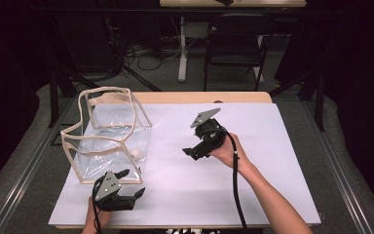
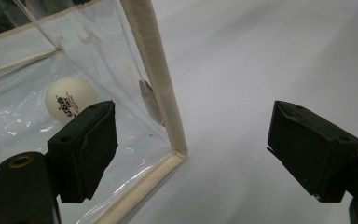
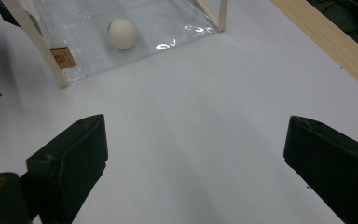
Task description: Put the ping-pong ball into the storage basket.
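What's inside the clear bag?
One white ping-pong ball lies on the floor of the clear bag, near the corner by the left gripper. Nothing else shows through its walls.

In the high view the person's forearms are cut off by the bottom edge, and the left hand (image 1: 97,217) lies mostly hidden under the left gripper (image 1: 132,185). The print on the white ball (image 2: 70,99), left of centre in the left gripper view, is too small to read, and the black pad in front hides the ball's lower part. At the upper left of the right gripper view, the top edge cuts off the clear bag (image 3: 177,18), and its small tag (image 3: 61,57) is too blurred to read
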Tool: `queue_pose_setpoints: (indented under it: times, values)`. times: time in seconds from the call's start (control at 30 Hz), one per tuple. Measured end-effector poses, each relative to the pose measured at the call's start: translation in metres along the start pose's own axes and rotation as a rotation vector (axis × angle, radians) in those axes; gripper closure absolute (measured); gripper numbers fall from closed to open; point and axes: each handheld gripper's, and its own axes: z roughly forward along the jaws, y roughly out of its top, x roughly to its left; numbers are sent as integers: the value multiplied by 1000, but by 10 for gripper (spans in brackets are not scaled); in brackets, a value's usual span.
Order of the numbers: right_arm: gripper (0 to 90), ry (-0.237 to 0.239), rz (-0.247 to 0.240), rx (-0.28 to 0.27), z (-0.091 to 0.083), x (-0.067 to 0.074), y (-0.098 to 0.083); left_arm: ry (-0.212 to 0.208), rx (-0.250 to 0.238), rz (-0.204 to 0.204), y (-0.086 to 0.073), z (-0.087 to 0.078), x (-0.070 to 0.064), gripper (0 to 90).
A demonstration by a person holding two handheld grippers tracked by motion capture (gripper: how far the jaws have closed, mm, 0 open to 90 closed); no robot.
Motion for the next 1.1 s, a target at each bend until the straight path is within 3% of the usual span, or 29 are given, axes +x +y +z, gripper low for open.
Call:
queue_pose_setpoints:
  times: [0.6,1.1]
  values:
    - [67,-43,47,8,-7,-3,-49,1,3,2,0,1,-1,162]
    - [57,-85,94,-25,-20,-5,-83,2,0,1,0,0,0,162]
